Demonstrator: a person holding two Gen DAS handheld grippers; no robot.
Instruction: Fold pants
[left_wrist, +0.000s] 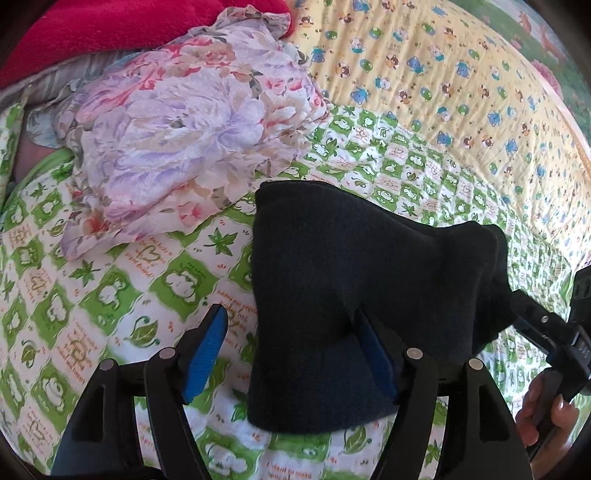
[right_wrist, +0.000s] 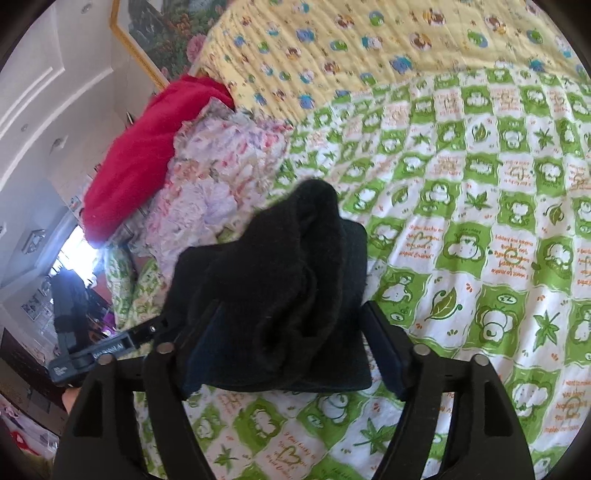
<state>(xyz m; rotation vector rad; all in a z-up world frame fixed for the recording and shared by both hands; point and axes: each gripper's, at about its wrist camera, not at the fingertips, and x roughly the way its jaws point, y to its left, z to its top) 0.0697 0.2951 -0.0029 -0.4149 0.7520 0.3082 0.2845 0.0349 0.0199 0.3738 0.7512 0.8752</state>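
Observation:
The black pants (left_wrist: 354, 273) lie as a thick folded bundle on the green-and-white quilt (left_wrist: 110, 295). My left gripper (left_wrist: 291, 354) is open over the bundle's near left end. Its left pad (left_wrist: 207, 354) stands clear on the quilt, and a fold of cloth lies against the right pad (left_wrist: 375, 356). In the right wrist view the pants (right_wrist: 288, 280) bunch up between the spread fingers of my right gripper (right_wrist: 295, 339), which is open and not pinching the cloth. The right gripper (left_wrist: 532, 321) also shows at the bundle's right end, held by a hand (left_wrist: 546, 417).
A floral fabric pile (left_wrist: 177, 129) lies just behind the pants to the left, with a red blanket (left_wrist: 110, 33) beyond it. A yellow quilt with animal prints (left_wrist: 424, 74) covers the far side. Bare green-and-white quilt (right_wrist: 480, 240) stretches to the right.

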